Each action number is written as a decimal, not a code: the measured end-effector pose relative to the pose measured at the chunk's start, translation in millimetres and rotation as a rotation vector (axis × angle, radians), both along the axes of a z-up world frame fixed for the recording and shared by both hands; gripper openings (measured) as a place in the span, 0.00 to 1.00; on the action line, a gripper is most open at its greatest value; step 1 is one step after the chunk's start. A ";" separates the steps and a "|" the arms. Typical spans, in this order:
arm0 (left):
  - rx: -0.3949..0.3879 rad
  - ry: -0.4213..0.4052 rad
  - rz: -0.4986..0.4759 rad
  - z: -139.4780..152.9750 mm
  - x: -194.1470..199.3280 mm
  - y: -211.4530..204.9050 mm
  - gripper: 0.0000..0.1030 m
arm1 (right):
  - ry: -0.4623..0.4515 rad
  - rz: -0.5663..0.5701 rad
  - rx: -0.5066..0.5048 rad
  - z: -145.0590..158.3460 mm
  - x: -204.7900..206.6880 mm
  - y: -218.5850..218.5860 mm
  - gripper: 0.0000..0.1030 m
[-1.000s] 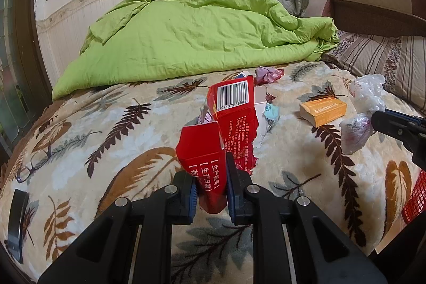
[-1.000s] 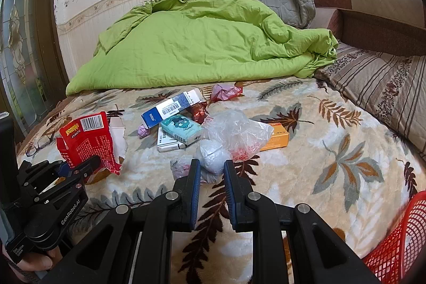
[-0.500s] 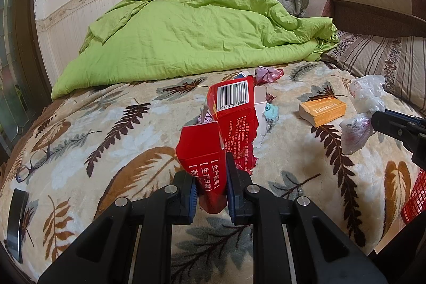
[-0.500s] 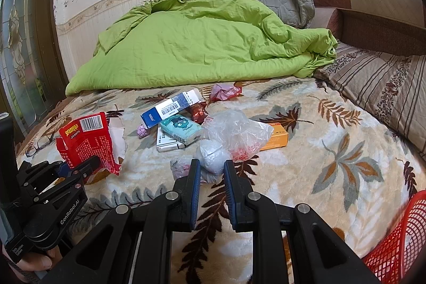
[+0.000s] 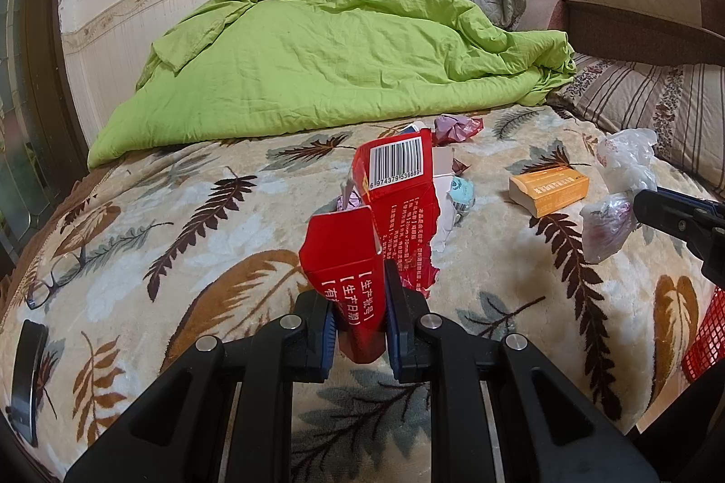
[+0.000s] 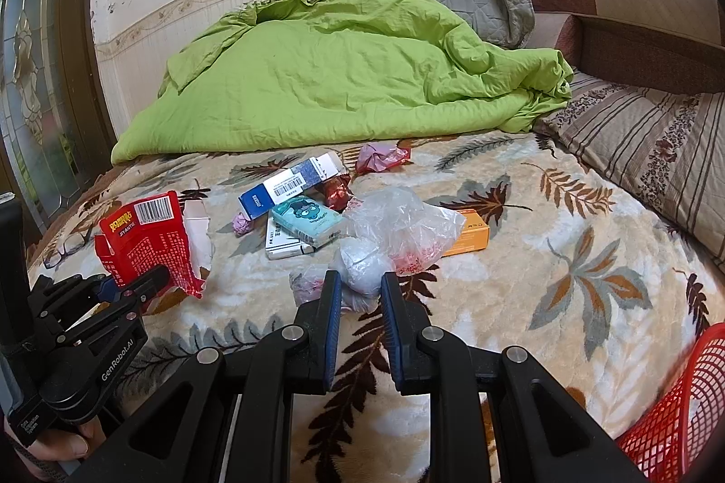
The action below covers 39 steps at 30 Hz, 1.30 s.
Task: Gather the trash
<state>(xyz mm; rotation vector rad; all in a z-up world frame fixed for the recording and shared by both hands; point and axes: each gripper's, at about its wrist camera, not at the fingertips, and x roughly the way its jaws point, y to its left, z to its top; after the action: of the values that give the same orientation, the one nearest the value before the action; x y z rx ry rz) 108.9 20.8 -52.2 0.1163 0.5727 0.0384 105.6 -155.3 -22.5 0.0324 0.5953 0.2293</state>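
My left gripper [image 5: 360,315] is shut on a torn red carton [image 5: 394,206] with a barcode, held upright over the leaf-patterned bed cover. The right wrist view shows that carton [image 6: 149,238] and the left gripper [image 6: 131,283] at the far left. My right gripper [image 6: 361,292] is shut on a clear plastic bag [image 6: 398,224], pinching its white bulging lower end. More trash lies behind the bag: a blue-white box [image 6: 290,186], a teal tissue pack [image 6: 308,220], an orange box [image 6: 471,231] and a pink crumpled wrapper [image 6: 378,156].
A red mesh basket [image 6: 679,415] stands at the bed's lower right edge. A green quilt [image 6: 353,75] covers the far half of the bed, with a striped pillow [image 6: 648,147] to the right. Glasses [image 5: 54,279] and a black phone [image 5: 27,374] lie at the left.
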 end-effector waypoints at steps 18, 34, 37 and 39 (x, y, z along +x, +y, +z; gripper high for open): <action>-0.054 -0.029 -0.135 11.8 -14.1 -22.0 0.17 | -0.002 -0.094 0.148 22.6 -21.1 -58.4 0.18; -0.184 0.132 -0.779 73.1 -39.4 -262.5 0.17 | 0.002 -0.621 0.246 22.2 -149.0 -300.6 0.18; -0.191 0.177 -0.840 70.2 -39.8 -304.0 0.16 | 0.019 -0.659 0.261 11.3 -155.5 -319.5 0.18; -0.200 0.200 -0.861 67.0 -37.7 -325.7 0.16 | 0.032 -0.675 0.272 4.2 -155.7 -330.0 0.18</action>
<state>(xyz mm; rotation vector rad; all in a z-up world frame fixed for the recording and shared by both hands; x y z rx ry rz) 71.2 -304.9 14.8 0.1645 0.6834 -0.8727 -50.1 -485.3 -18.2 0.4925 0.5517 -0.3487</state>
